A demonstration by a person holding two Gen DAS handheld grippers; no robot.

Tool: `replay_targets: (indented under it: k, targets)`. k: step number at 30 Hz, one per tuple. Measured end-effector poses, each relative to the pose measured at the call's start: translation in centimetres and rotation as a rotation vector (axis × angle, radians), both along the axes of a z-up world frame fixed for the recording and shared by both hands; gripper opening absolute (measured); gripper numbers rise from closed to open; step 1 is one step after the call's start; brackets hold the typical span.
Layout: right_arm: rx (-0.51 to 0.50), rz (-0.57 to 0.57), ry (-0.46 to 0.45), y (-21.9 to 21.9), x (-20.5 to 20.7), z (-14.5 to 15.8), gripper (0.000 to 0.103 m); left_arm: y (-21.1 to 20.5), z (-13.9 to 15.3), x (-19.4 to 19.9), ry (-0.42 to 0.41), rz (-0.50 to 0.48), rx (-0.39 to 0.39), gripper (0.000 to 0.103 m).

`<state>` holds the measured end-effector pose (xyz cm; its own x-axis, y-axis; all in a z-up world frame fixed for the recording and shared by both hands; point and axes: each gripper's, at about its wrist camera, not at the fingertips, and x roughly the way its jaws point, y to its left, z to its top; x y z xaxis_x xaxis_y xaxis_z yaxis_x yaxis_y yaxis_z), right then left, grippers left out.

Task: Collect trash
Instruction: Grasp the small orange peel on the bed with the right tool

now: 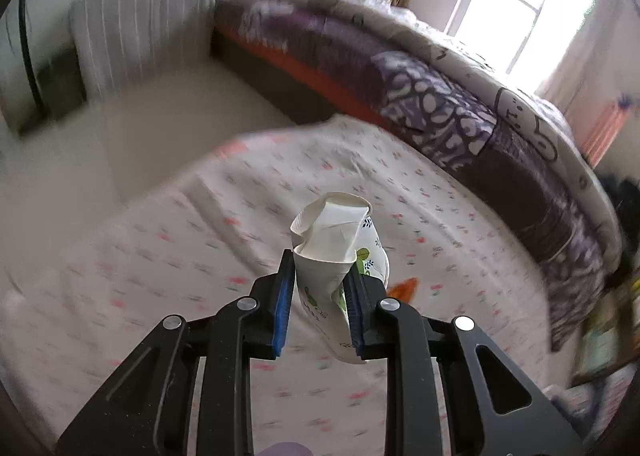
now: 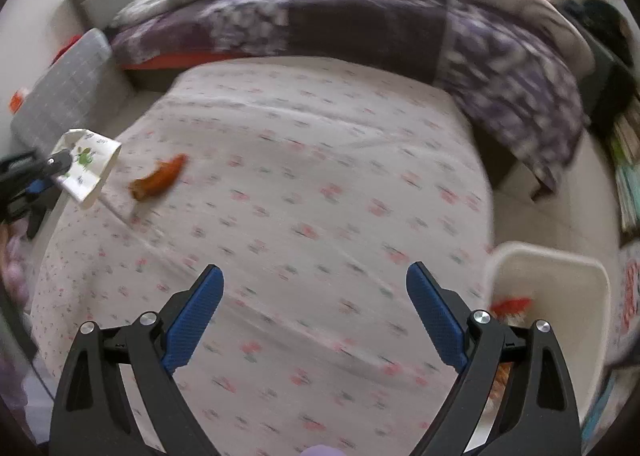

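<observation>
Left gripper jaws are pinching a crumpled leaf-printed paper cup, lettering unreadable; right gripper jaws are gaping empty.

Wide open stretch of floral sheet for a gripper to pass; only the orange wrapper lies on it, heaped quilt walls off the sheet's far edge, white bin beside its right edge

Crushed paper cup: lower part hidden between the blue pads; print partly unreadable | orange scrap: mostly hidden behind cup and finger; kind cannot be told | white bin: contents blurred, partly covered by right gripper; bedsheet pattern motion-blurred
</observation>
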<state>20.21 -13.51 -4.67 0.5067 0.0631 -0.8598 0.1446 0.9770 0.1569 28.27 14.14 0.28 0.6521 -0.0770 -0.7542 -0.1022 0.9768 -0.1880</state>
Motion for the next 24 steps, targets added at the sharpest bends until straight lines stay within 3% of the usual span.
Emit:
replay_targets:
  k: [2,8,13,16,19,21,22,23,24]
  targets:
    - [0.058,0.035,0.010,2.4,2.6,-0.1,0.090,0.9,1.0,-1.4,-0.018,0.004,0.013,0.023]
    - [0.063,0.086,0.044,9.4,9.3,-1.6,0.090,3.8,2.7,-4.0,-0.057,0.037,0.049,0.023]
    - [0.124,-0.018,0.083,12.2,13.0,-3.9,0.090,5.1,3.6,-4.7,-0.070,0.041,0.025,0.023]
    - [0.101,-0.072,0.111,13.3,14.3,-5.1,0.090,5.4,4.2,-4.7,-0.081,0.041,0.004,0.023]
    - [0.063,-0.081,0.140,13.9,15.0,-6.5,0.082,5.2,4.2,-4.6,-0.085,0.037,0.014,0.023]
    - [0.041,-0.028,0.093,14.8,14.6,-6.3,0.064,5.2,4.2,-4.7,-0.085,0.036,0.025,0.023]
    - [0.038,0.000,0.093,15.2,14.4,-6.3,0.037,5.3,4.2,-4.7,-0.086,0.037,0.030,0.023]
    - [0.033,0.038,0.100,15.6,14.0,-6.3,0.024,5.4,4.2,-4.9,-0.087,0.039,0.038,0.023]
    - [0.047,0.060,0.096,15.7,13.7,-6.2,0.020,5.5,4.3,-5.0,-0.090,0.042,0.044,0.023]
